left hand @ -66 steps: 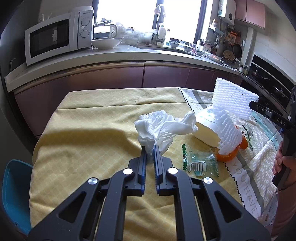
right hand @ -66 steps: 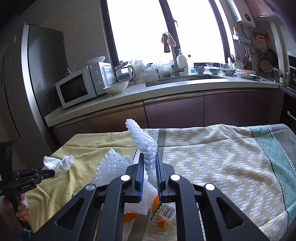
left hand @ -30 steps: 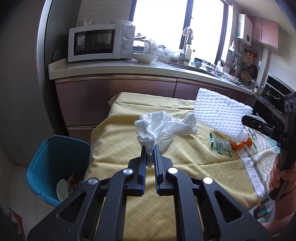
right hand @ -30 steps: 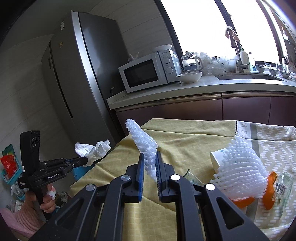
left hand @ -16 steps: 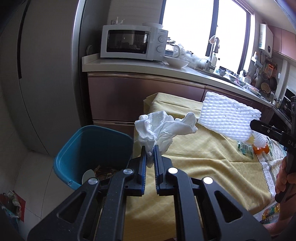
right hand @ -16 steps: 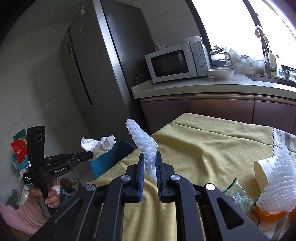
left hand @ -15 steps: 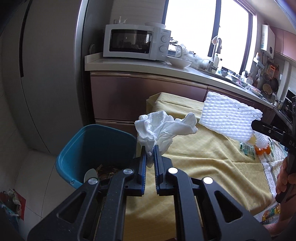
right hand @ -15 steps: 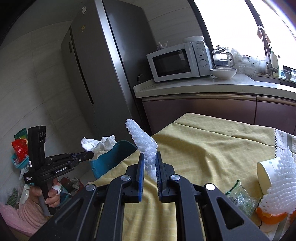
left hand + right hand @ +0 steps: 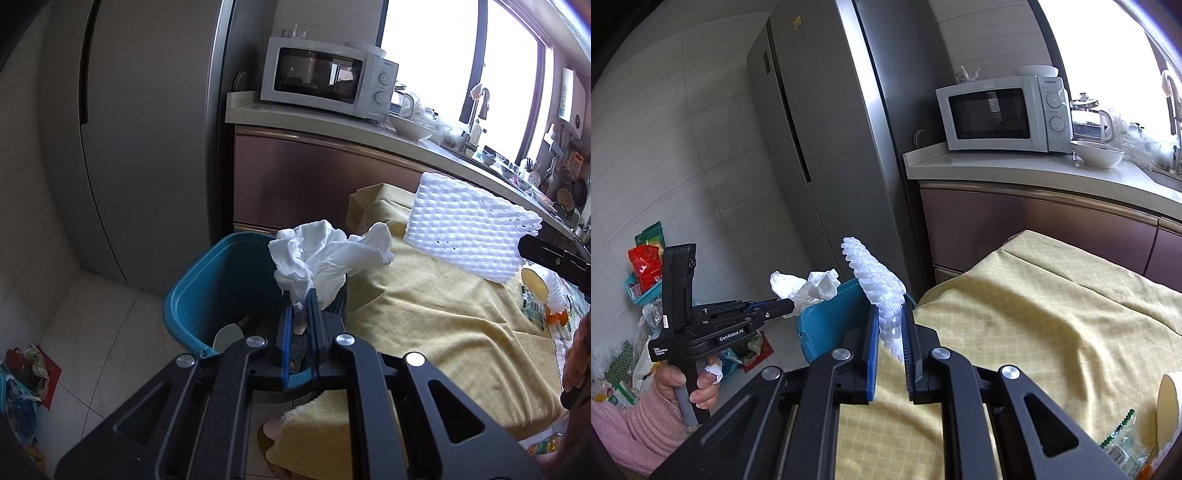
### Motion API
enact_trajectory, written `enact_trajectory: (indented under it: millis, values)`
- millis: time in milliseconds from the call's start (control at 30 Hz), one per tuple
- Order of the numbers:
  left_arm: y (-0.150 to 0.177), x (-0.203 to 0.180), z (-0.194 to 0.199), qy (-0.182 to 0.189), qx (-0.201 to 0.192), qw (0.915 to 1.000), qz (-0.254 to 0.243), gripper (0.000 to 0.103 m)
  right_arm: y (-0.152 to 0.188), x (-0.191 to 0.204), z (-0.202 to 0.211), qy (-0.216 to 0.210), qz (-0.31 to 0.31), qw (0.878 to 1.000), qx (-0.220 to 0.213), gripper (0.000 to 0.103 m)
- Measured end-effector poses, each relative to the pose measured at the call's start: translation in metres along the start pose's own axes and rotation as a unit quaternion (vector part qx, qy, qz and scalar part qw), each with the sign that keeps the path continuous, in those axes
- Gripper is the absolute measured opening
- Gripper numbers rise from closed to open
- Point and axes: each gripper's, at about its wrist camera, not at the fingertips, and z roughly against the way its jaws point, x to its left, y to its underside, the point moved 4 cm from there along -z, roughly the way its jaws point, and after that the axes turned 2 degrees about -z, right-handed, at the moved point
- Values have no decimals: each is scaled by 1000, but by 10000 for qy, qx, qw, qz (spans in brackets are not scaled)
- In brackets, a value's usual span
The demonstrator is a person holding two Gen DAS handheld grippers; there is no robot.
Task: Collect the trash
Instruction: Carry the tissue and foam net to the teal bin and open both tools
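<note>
My left gripper (image 9: 300, 295) is shut on a crumpled white tissue (image 9: 325, 254) and holds it over the near rim of a blue trash bin (image 9: 207, 291) on the floor beside the table. The same gripper and tissue (image 9: 805, 286) show in the right wrist view. My right gripper (image 9: 889, 314) is shut on a white foam fruit net (image 9: 877, 291), held above the table's left edge close to the bin (image 9: 827, 317). The net (image 9: 465, 236) also shows in the left wrist view.
The table has a yellow cloth (image 9: 436, 317). On its far right lie a paper cup (image 9: 1169, 397), a clear wrapper (image 9: 1123, 443) and orange peel (image 9: 556, 317). A fridge (image 9: 827, 147) and a counter with a microwave (image 9: 1001, 114) stand behind. Bags and litter (image 9: 642, 269) lie on the floor.
Both grippers have swung left from the table towards the bin, each still holding its item. The tissue now hangs over the bin.
</note>
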Motion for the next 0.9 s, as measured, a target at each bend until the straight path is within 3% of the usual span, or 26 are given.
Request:
enact_trajectory:
  millis: [900]
  values:
    - [25,22,-62,-269,654,9974,128,9,-12,27,-99,-263,43,9968,750,11]
